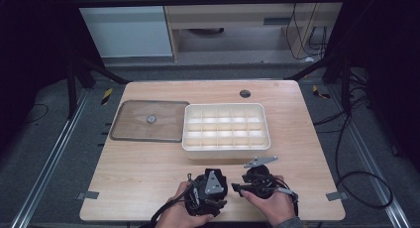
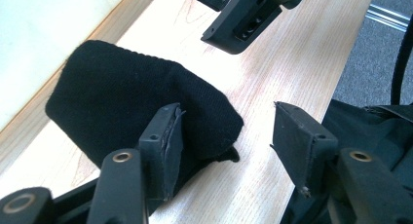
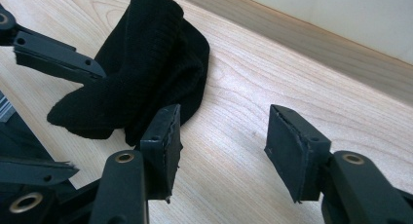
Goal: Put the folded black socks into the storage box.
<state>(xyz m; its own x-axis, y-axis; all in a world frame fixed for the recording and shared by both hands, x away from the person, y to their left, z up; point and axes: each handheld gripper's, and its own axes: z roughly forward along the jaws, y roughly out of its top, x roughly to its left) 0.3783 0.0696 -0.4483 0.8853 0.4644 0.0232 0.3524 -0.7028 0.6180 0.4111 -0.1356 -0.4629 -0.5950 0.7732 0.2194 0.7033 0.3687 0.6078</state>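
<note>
high view, hands: the left gripper (image 1: 212, 184) and right gripper (image 1: 257, 181) sit close together near the table's (image 1: 148, 163) front edge, just in front of the white divided box (image 1: 227, 128), probably so both can work on one small item between them.
high view, lid: a clear lid (image 1: 149, 120) lies flat left of the box, leaving its compartments free for filling.
left gripper view, jaws: released, standing apart with bare wood between them; nothing is grasped.
left gripper view, cloth: a black knitted cloth (image 2: 131, 100) lies folded on the table beside the box wall, behind the left-hand jaw; contact with the jaw cannot be told.
right gripper view, jaws: released, gap empty over the wood.
right gripper view, cloth: the cloth (image 3: 146, 68) is bunched, ribbed, soft and limp, lying off to one side of the jaws, with the other gripper's jaw close by its edge.
</note>
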